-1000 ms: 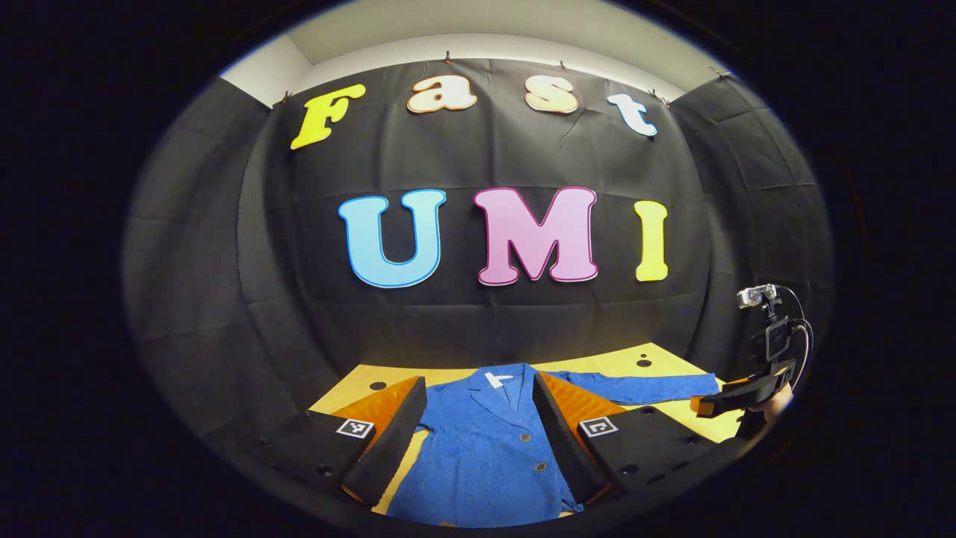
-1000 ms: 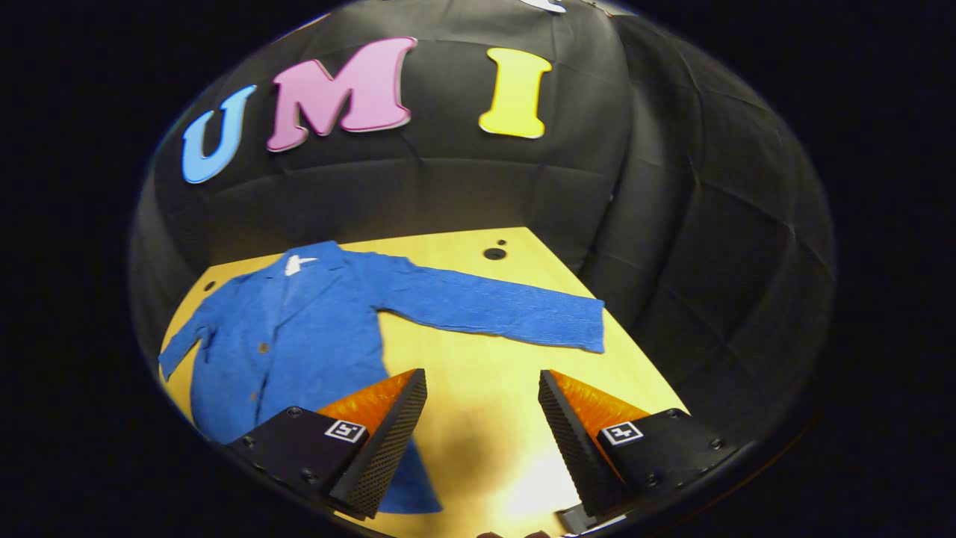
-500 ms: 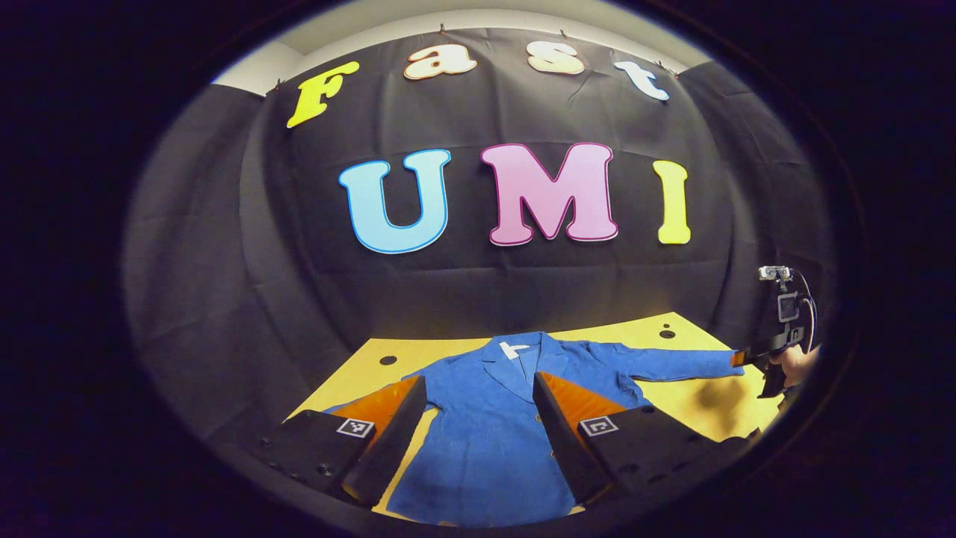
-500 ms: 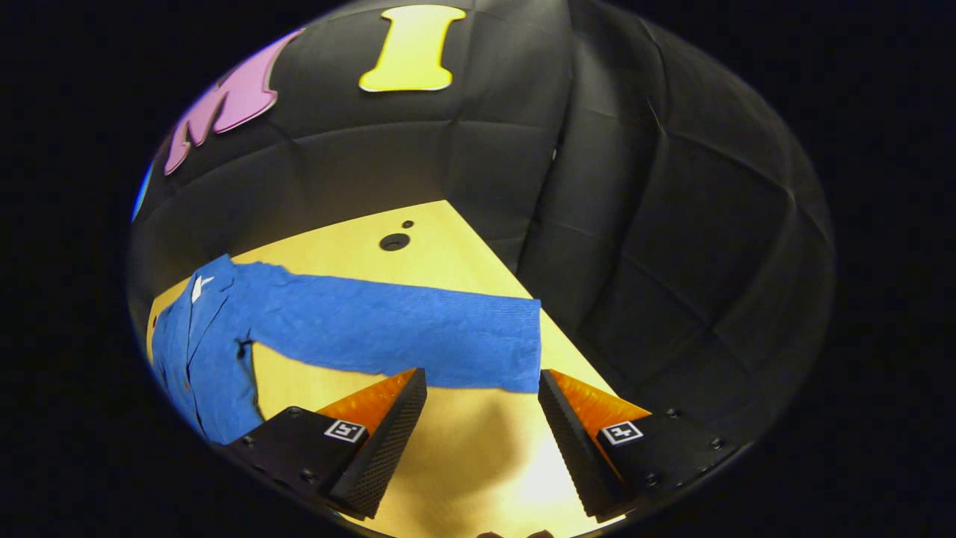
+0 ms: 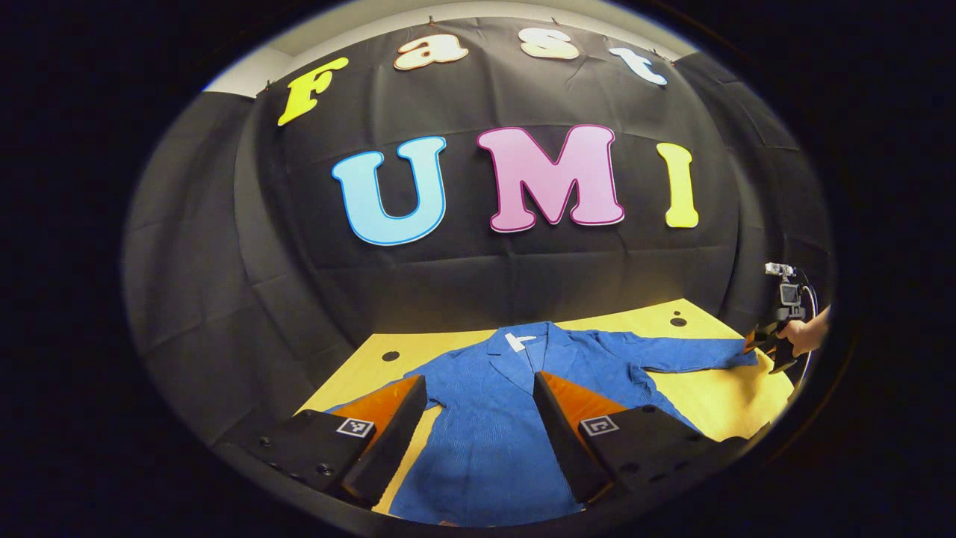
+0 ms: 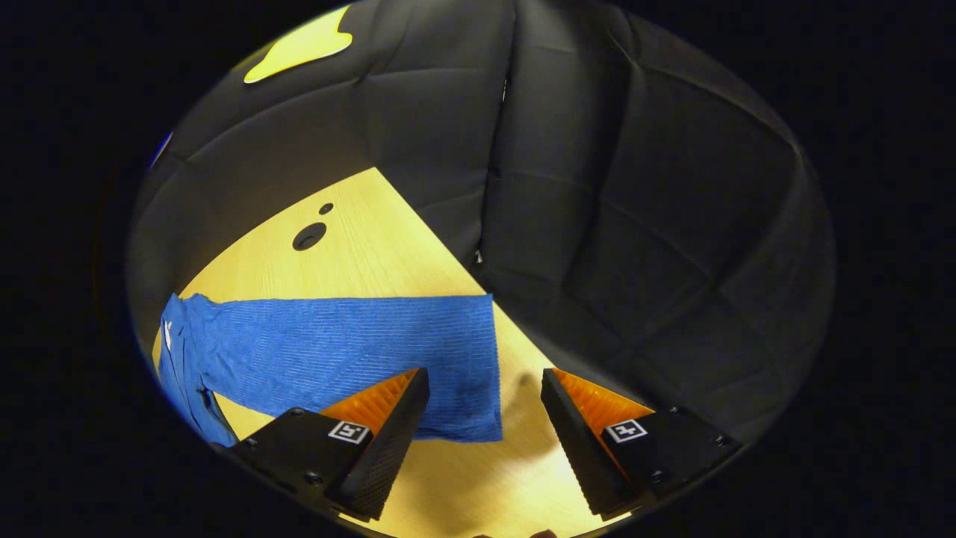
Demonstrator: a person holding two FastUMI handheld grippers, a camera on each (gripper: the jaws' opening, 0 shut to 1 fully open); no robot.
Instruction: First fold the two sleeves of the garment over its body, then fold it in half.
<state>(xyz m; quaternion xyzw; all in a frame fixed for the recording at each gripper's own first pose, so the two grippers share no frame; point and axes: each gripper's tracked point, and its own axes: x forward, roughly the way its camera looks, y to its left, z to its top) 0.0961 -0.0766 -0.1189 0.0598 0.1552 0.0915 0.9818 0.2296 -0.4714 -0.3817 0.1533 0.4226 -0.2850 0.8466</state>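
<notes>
A blue buttoned jacket point(image 5: 485, 448) lies flat, front up, on the yellow table point(image 5: 351, 381), with a white tag at its collar point(image 5: 517, 341). My left gripper point(image 5: 478, 377) hovers open above the jacket's body, nothing between its fingers. One sleeve point(image 5: 672, 355) stretches out to the right. At its cuff sits my right gripper point(image 5: 762, 345), held by a hand point(image 5: 803, 336). In the right gripper view the sleeve point(image 6: 328, 344) runs in from the left and its cuff point(image 6: 474, 373) lies between the spread fingers of my right gripper point(image 6: 484, 371), which stands open just above it.
Black cloth walls close in the table's back and right side. Dark round holes point(image 6: 308, 236) mark the table point(image 6: 388, 254) near the far corner, another point(image 5: 389, 356) sits left of the collar. The table's right edge runs just past the cuff.
My right gripper has swung right and come down from beside the jacket's body to the sleeve's cuff, staying open. The left gripper has shifted only slightly. The jacket has not moved.
</notes>
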